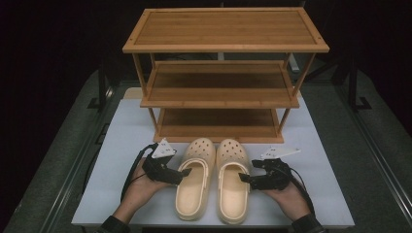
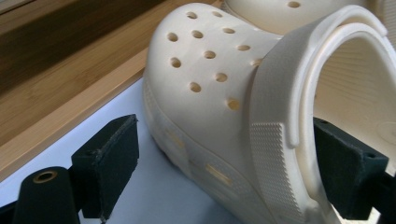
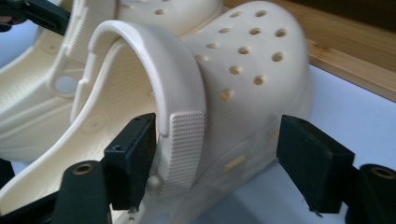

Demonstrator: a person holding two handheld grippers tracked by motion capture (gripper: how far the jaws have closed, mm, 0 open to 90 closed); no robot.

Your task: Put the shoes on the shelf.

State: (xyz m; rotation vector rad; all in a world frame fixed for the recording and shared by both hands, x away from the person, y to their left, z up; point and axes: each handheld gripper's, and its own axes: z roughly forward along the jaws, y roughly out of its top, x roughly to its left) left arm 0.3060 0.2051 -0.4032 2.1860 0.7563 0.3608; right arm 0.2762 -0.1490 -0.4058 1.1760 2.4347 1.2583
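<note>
Two cream perforated clogs lie side by side, toes toward the rack: the left clog and the right clog. My left gripper is open and straddles the left clog's outer side wall at the strap, one jaw outside and one inside the shoe. On the other side, my right gripper is open and straddles the right clog's outer wall the same way. Both shoes rest on the white table top.
A three-tier bamboo shoe rack stands just behind the clogs' toes, all its shelves bare. Its bottom shelf edge runs close to the shoes. Dark floor surrounds the table.
</note>
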